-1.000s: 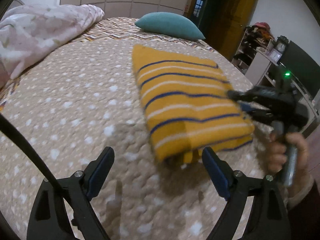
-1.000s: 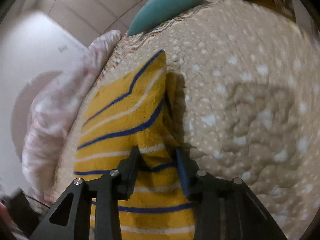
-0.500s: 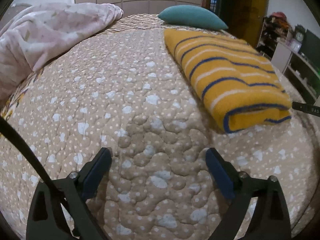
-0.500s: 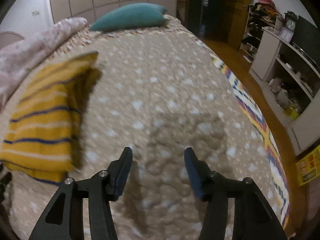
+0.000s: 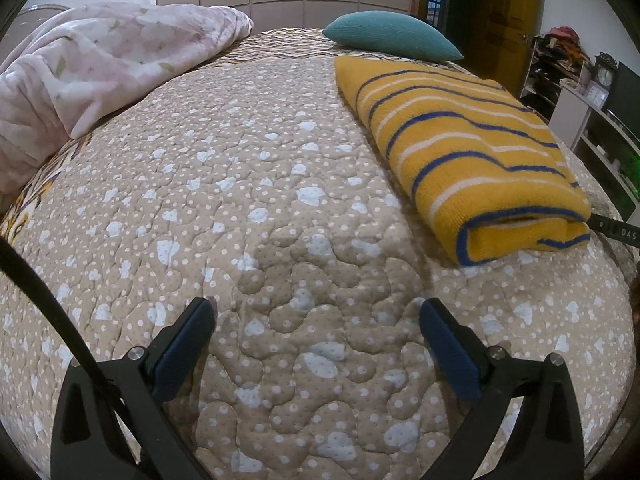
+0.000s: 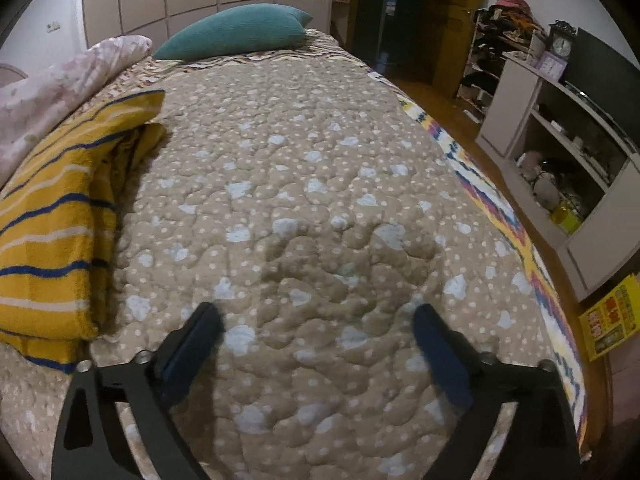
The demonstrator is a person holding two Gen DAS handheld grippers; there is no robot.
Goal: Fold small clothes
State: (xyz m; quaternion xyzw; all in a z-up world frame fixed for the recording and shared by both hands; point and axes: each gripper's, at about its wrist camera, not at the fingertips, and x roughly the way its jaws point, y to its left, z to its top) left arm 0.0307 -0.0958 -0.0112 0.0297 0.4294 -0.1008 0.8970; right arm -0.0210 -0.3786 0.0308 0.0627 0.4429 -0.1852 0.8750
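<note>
A folded yellow sweater [image 5: 460, 136] lies flat on a tan quilted bedspread [image 5: 240, 220], its knit crossed by thin blue and white stripes. Seen from the left wrist camera, it forms a thick, neat rectangle running away toward the head of the bed, with the rounded fold edge nearest and a blue-trimmed hem tucked under along that near end. From the right wrist camera, the same sweater [image 6: 52, 216] shows its open side, where stacked layers sit slightly uneven and the far corner lifts a little off the layers beneath.
</note>
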